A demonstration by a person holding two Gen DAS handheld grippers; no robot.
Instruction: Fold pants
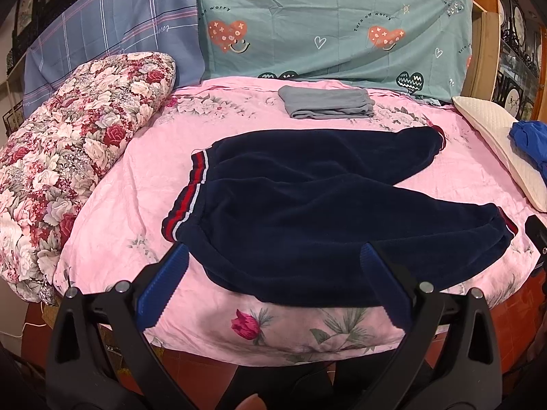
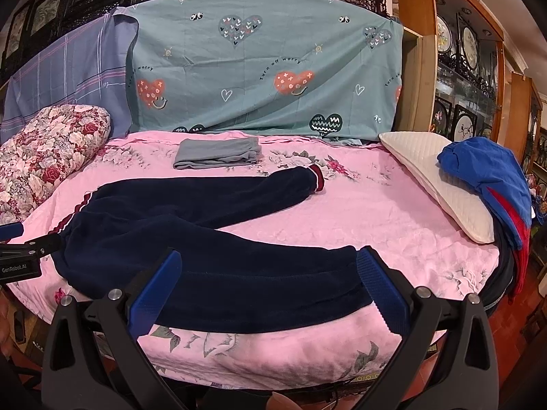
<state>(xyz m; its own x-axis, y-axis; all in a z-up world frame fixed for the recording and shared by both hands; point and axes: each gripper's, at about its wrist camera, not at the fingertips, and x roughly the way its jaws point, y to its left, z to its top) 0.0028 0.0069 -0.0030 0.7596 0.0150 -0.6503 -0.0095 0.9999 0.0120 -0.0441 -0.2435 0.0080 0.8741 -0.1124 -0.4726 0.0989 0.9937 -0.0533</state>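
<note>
While spread wide, each hand-held gripper [image 1: 273,263] [image 2: 270,266] empty above navy pants [image 1: 324,205].

My left wrist camera is looking forward between my left gripper [image 1: 273,263] fingers from the near edge of the bed, close and slightly above, facing the waistband half of the navy pants [image 1: 307,205]. My right wrist camera is sitting further right, peering past my right gripper [image 2: 270,270] toward the near leg cuff. Both are facing the draped teal sheet [image 2: 266,61] behind the bed, and both are sharing the pants, the folded grey garment [image 1: 326,102] and the white pillow [image 2: 434,177]. The black piece at the left view's right edge is possibly my other gripper.
</note>
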